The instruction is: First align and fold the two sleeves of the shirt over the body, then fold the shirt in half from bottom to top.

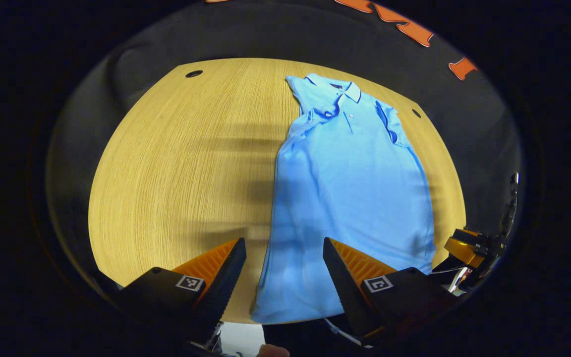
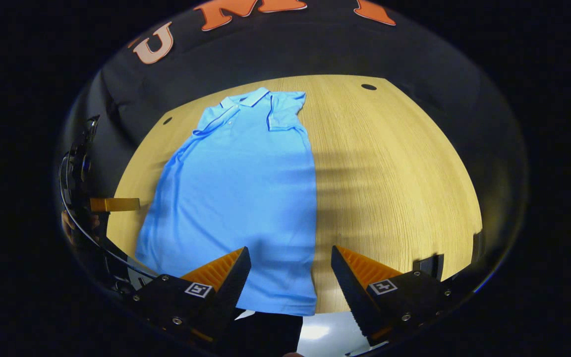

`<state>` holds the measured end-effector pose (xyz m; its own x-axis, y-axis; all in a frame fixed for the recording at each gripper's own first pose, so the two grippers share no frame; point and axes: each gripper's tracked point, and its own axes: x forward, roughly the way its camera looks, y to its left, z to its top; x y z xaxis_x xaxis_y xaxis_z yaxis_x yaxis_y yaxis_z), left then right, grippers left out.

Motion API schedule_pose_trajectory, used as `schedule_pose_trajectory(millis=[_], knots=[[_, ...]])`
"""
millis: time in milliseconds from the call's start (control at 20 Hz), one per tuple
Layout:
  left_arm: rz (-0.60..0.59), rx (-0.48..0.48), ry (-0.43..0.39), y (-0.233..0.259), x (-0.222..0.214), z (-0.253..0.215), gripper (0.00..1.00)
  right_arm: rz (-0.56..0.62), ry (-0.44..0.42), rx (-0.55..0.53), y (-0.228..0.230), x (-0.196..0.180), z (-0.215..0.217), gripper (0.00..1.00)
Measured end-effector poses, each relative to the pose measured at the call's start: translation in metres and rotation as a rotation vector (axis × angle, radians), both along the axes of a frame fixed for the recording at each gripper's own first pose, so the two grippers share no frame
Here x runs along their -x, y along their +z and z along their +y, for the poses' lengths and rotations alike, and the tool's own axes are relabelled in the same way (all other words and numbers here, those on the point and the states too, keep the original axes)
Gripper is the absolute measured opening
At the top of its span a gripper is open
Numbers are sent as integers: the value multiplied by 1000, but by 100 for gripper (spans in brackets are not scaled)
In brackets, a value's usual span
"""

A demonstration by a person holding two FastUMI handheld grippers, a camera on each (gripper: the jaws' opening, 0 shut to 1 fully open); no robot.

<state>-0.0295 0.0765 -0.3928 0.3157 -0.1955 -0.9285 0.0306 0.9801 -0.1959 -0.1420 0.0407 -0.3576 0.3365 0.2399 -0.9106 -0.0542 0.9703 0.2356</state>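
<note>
I am holding both the left gripper point(image 1: 284, 258) and right gripper point(image 2: 290, 265) agape over the hem of the soft, limp shirt point(image 1: 350, 188) lying flat on the table point(image 1: 176, 163), collar at twelve o'clock, judging the hem corners the best hold.
</note>
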Motion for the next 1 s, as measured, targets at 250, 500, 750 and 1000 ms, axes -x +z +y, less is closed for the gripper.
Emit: schedule_pose_trajectory(millis=[250,500,750,1000], knots=[[48,-34,-11,-17,49,3,100,73,20,-3,-16,44,-7,99],[58,-62,-33,-25,90,12,100,106,33,-1,-24,71,-15,98],[76,-106,-43,-39,118,15,100,128,55,-7,-32,87,-11,97],[18,-150,-35,-45,116,21,98,109,54,27,-36,89,-1,85]])
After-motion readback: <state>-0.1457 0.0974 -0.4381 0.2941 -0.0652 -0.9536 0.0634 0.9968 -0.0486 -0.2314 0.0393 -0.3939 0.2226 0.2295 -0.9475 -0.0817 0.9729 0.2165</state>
